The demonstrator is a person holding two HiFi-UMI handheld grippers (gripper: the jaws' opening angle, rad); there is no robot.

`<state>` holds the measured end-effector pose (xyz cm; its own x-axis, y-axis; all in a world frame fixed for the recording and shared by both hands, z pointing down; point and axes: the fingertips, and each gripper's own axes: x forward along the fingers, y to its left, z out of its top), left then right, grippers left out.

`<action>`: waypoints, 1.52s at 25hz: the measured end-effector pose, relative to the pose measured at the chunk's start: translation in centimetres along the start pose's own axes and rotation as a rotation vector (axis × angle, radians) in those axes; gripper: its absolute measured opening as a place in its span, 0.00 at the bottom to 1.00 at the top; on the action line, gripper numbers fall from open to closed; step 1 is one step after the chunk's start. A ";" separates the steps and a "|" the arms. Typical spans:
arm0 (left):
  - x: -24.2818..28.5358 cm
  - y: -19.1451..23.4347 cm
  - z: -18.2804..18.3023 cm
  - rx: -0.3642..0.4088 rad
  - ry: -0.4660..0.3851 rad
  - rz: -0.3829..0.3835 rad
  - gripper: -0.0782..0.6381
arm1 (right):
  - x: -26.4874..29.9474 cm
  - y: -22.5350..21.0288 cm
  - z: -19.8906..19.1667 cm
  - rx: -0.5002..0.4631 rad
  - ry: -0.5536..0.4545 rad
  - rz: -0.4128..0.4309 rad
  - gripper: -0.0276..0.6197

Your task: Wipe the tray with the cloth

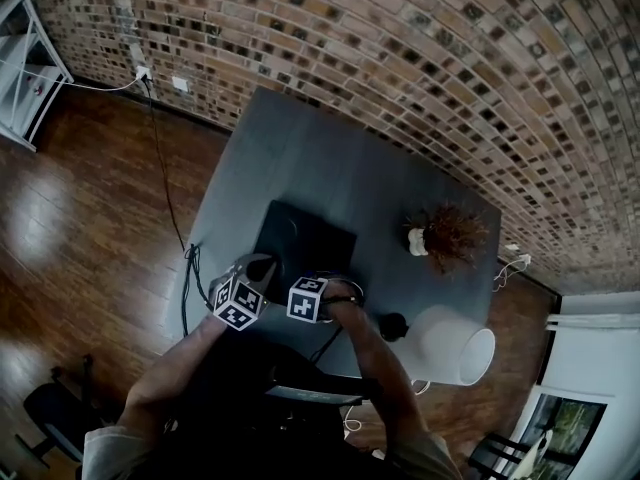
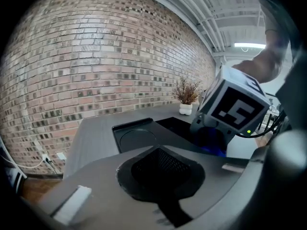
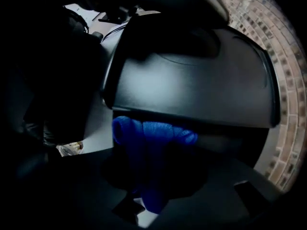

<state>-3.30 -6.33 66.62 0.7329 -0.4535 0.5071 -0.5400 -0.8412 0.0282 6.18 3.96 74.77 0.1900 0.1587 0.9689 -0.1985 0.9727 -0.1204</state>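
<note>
With the blue cloth (image 3: 153, 133) pinched in the right gripper (image 3: 156, 176) at the tray's (image 3: 192, 90) near edge and the left gripper (image 2: 160, 164) closed empty beside it, wiping seems barely begun.

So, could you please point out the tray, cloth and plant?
tray (image 1: 315, 238), head view, its flat base.
cloth (image 3: 153, 131), right gripper view, bunched fold.
plant (image 1: 448, 230), head view, its twigs.

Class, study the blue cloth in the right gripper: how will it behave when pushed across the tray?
Probably floppy: the blue cloth bulges in soft folds from the right gripper. Likely light: a small wad carried by one pinch. On the smooth-looking black tray it may bunch up rather than slide flat.
</note>
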 end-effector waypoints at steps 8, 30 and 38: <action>0.1 -0.1 -0.1 0.003 -0.004 -0.002 0.11 | -1.7 -15.6 -5.0 -0.052 0.290 -0.627 0.27; 0.1 0.1 -0.1 0.004 -0.001 -0.005 0.11 | 0.5 0.6 -2.9 -0.600 0.186 0.018 0.26; 0.0 0.0 -0.2 0.016 0.001 -0.007 0.11 | -1.0 -6.3 -2.5 -0.067 -0.054 -0.167 0.27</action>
<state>-3.41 -6.29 66.82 0.7361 -0.4473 0.5080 -0.5284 -0.8488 0.0183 9.67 -1.87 74.03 0.1629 -0.0139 0.9866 -0.1034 0.9941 0.0311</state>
